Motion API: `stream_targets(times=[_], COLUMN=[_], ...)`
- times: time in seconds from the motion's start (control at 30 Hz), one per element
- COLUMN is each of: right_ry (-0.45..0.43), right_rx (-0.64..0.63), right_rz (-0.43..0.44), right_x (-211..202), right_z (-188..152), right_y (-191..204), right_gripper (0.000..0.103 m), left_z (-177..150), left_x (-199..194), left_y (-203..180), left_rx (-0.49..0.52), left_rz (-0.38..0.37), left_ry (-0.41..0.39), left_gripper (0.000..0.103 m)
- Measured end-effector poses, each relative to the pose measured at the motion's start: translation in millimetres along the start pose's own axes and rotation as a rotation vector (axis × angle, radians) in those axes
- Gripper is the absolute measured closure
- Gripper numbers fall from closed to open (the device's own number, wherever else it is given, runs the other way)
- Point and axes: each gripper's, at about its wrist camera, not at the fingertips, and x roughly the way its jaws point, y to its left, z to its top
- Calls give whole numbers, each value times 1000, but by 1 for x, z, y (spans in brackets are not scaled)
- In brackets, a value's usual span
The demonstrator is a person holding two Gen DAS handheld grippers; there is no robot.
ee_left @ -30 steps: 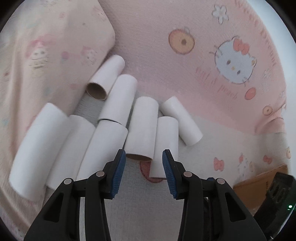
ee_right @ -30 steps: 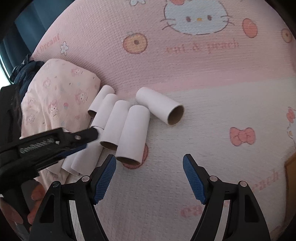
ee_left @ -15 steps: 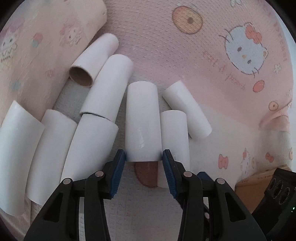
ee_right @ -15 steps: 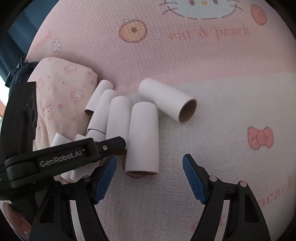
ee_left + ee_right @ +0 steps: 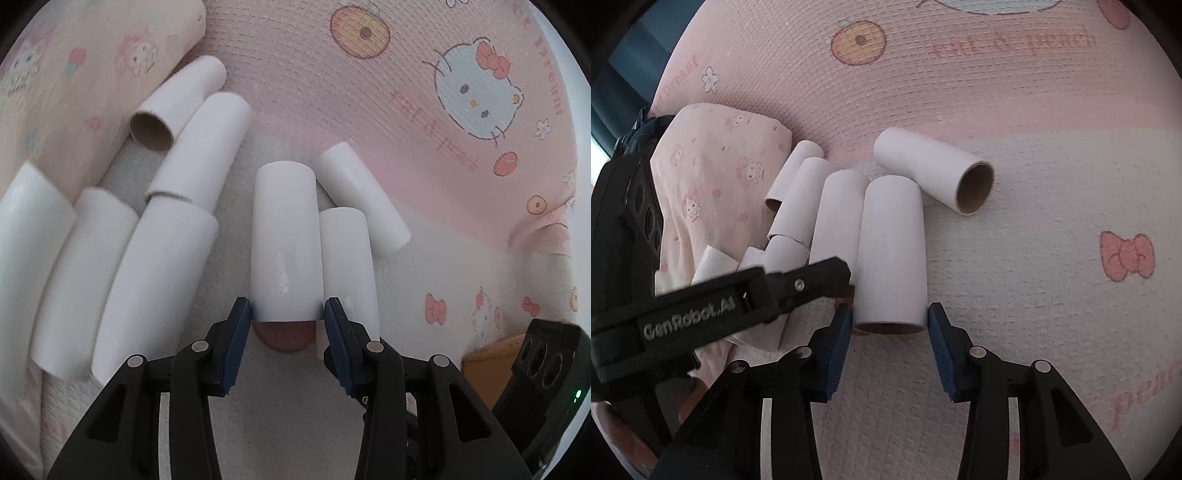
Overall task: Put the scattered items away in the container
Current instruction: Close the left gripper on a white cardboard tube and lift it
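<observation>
Two views are on record: in the left wrist view our left gripper has its pads touching both sides of a white tube lying on the blanket. In the right wrist view our right gripper brackets the neighbouring tube likewise. We judge firm, centred squeezes advisable before lifting; the container is not clearly seen.

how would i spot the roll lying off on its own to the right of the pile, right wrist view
On the pink Hello Kitty blanket, find the bunch of white cardboard tubes beside the pink printed pillow. The lone tube lies at the bunch's upper right. Unlike its side-by-side neighbours, it lies crosswise, its brown open end facing right.
</observation>
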Motion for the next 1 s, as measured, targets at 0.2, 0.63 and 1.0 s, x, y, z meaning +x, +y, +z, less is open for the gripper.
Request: stream_targets(times=[0.2, 0.63, 1.0], right_ry=[44, 201, 276], right_rx=[-15, -180, -167], right_rz=[-44, -197, -194], right_x=[-14, -41, -71], right_z=[-9, -36, -59], right_y=[2, 5, -21], right_gripper=[63, 63, 63], left_z=[-19, -76, -104], left_x=[-5, -34, -43], left_y=[-5, -14, -27], left_rx=[5, 155, 189], left_rz=[-15, 92, 171], left_ry=[16, 16, 39], left_gripper=[58, 58, 58])
